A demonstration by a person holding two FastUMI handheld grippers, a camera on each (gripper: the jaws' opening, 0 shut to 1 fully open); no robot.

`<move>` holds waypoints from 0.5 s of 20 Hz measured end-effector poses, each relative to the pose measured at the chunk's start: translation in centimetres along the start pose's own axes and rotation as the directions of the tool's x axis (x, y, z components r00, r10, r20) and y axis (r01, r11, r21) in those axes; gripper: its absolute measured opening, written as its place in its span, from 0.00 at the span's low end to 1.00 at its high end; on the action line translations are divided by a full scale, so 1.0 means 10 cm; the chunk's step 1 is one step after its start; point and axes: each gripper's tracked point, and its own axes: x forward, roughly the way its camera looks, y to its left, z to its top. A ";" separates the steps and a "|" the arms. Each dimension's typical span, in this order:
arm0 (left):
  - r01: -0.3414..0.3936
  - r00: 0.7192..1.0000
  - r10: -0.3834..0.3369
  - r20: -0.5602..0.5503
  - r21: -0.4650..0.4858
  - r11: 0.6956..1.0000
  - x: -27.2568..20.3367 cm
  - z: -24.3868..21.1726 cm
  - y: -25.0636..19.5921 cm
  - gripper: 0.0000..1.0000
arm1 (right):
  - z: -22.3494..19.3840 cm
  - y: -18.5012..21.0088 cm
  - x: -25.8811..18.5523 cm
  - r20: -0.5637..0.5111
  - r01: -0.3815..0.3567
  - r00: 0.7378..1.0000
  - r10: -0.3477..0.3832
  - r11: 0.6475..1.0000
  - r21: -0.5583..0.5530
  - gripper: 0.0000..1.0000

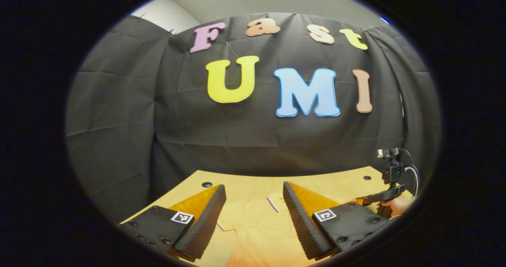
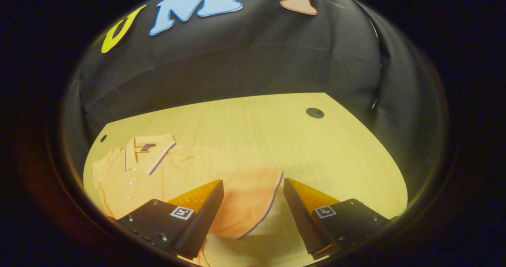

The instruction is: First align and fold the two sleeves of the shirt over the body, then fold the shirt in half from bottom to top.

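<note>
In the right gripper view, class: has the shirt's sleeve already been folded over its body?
No. The sleeve lies spread out flat on the table, away from the shirt body, between the open right gripper fingers.

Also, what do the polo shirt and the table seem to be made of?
The orange polo shirt looks like a soft knit cotton, matte: it lies limp with small wrinkles, and a dark stripe edges the collar and sleeve hem. The table looks like light wood or wood-look laminate, smooth, with a fine straight grain; which one I cannot tell.

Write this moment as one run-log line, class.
stage: before first sleeve fold | shirt: flat on table, collar far side | left tongs: open above shirt | right tongs: open over sleeve
</note>
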 end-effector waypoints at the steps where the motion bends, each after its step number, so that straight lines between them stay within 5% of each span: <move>1: -0.005 1.000 0.005 -0.002 0.001 1.000 -0.01 -0.01 0.01 0.95 | -0.03 -0.02 0.06 -0.020 0.007 1.000 -0.007 1.000 0.009 0.95; 10: -0.038 0.999 0.037 -0.007 -0.005 0.999 -0.05 -0.04 0.06 0.96 | -0.13 -0.02 0.20 -0.046 0.028 0.999 -0.028 1.000 -0.008 0.92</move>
